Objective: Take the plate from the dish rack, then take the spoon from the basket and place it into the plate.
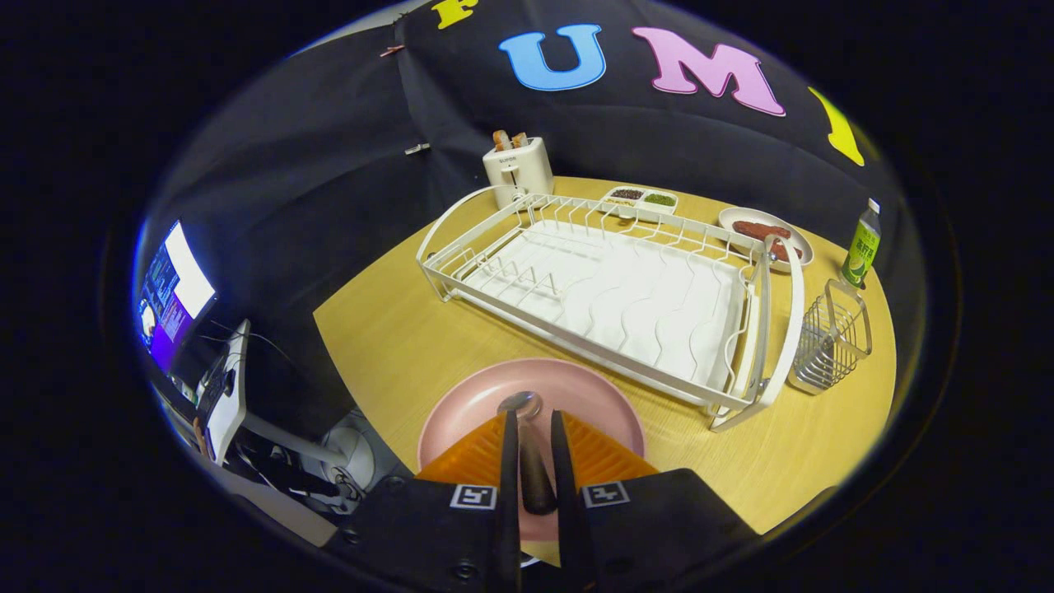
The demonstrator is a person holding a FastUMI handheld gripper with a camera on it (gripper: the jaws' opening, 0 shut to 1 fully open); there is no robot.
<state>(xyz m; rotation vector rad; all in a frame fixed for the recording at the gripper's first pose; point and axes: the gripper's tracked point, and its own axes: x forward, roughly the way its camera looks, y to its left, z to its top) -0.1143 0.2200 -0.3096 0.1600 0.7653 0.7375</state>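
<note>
The gripper [533, 428] has its two fingers drawn close together on the dark handle of the spoon [527, 449], one finger pressing on each side of it, so the spoon is clamped between them. The spoon's long axis runs straight along the fingers, handle back toward the gripper body and metal bowl pointing forward, away from it, toward the dish rack [613, 292]. The bowl shows just past the fingertips and sits over the middle of the pink plate [486, 395]; whether it touches the plate's surface cannot be told. The plate lies flat on the wooden table [387, 346], just in front of the dish rack's long near side and apart from it. The wire basket [830, 346] stands just beside the rack's right end, upright. Beyond the rack's far side are a white toaster [519, 167] at its far left corner, a small two-part dish [642, 198] of dark and green contents, and a plate with sausages [766, 233]; a green bottle [862, 245] stands beyond the basket. Left of the table, well apart from the rack, is a lit monitor [174, 295].
</note>
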